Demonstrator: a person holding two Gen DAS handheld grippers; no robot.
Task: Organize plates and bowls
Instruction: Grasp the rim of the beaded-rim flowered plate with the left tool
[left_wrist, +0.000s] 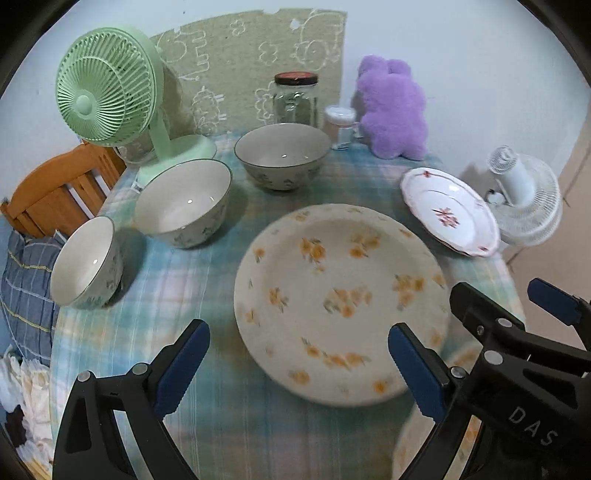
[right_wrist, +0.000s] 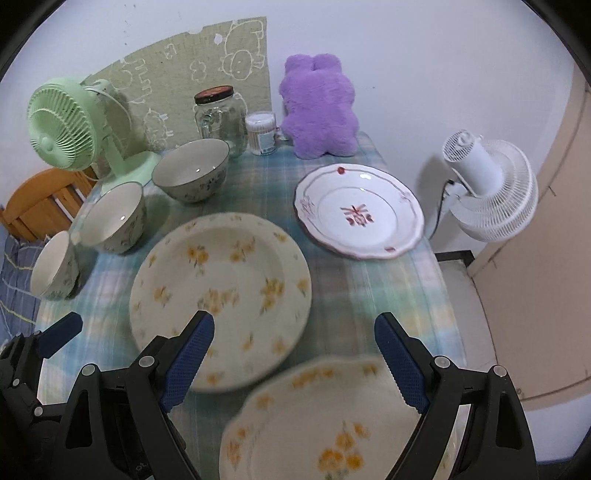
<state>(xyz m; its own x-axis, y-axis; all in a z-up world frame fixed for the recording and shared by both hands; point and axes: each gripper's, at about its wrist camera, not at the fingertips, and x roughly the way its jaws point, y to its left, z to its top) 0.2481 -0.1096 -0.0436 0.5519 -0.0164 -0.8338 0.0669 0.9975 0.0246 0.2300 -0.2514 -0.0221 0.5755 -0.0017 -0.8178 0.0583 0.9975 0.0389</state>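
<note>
Your left gripper (left_wrist: 299, 363) hangs with its fingers spread wide over the near rim of the large yellow-flowered plate (left_wrist: 341, 302), gripping nothing — a stance that, by judgement, suits an edge grasp. Your right gripper (right_wrist: 293, 363) is equally wide and empty, poised above the scalloped yellow-flowered plate (right_wrist: 325, 424) at the near table edge. The red-motif plate (right_wrist: 360, 210) lies apart, far right. Three bowls run in a diagonal on the left, graded by size: small bowl (left_wrist: 86, 262), middle bowl (left_wrist: 183, 203), far bowl (left_wrist: 282, 155) — none nested, so the sorting looks unstarted. The letters "DAS" show on the right gripper's body in the left wrist view; the small container (right_wrist: 261, 133) bears a label too small to read.
</note>
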